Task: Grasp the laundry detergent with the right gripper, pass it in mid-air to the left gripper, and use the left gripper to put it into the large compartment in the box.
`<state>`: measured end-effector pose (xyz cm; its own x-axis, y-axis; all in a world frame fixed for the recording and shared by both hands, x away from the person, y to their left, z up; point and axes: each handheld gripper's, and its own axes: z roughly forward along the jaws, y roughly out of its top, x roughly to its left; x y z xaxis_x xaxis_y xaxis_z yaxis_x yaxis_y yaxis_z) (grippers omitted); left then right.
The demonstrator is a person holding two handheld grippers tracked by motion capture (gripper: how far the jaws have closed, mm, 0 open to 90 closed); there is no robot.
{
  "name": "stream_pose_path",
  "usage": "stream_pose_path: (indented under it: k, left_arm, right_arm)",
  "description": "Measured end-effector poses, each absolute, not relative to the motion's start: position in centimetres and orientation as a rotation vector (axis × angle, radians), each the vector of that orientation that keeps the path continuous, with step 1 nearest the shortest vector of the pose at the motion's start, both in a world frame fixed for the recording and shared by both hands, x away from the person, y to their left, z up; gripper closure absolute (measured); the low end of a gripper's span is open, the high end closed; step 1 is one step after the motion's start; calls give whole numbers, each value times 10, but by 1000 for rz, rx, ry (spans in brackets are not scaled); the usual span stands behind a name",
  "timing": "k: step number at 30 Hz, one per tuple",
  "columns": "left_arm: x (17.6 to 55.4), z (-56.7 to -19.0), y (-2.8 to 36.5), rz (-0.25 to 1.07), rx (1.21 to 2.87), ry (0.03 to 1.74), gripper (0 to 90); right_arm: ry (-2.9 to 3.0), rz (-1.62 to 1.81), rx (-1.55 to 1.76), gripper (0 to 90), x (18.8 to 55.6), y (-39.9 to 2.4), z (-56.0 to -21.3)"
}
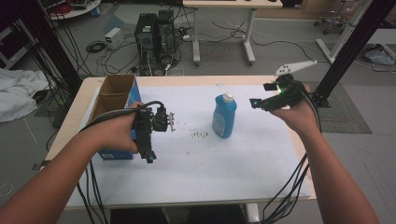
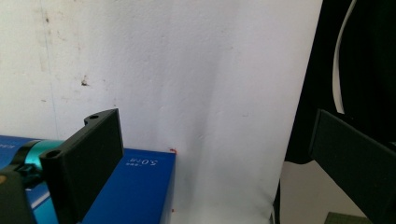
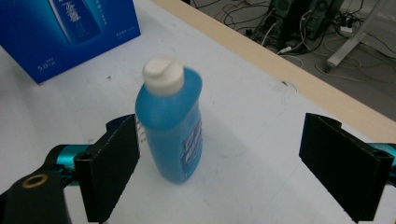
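The right gripper (image 1: 256,102) is hovering above the table (image 1: 233,154), its jaws spread wide and aiming toward the bottle (image 1: 224,116). The right hand (image 1: 295,109) is gripping it from below with the wrist raised, the forearm running back to the near right edge. In the right gripper view, the bottle (image 3: 173,126) is standing upright just ahead of the jaws, nearer the left one, touching neither, its white cap (image 3: 162,74) on top.

The left gripper (image 1: 148,156) is pointing down and toward the person, with the left hand (image 1: 114,133) wrapped round it and the forearm angling in from the near left corner. Its jaws are also standing well apart, holding nothing. The box (image 1: 114,107) is sitting right beside that hand, open at the top; in the left gripper view its blue side (image 2: 135,191) is lying just behind the left jaw.
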<state>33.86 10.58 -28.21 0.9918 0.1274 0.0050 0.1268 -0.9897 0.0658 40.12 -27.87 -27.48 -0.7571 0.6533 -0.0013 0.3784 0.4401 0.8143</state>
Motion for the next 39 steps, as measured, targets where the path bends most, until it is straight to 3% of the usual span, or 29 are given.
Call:
stream_pose_path:
  k: [7, 15, 39]
  left_arm:
    - [334, -283, 111, 21, 3063, 200, 31]
    - [326, -281, 113, 34, 3058, 198, 31]
    - [318, -276, 116, 55, 3054, 210, 31]
  right_arm:
    - [2453, 1162, 894, 114, 373, -271, -320]
    - [2491, 1131, 923, 114, 366, -241, -369]
    - [2210, 1196, 1128, 114, 388, -195, -413]
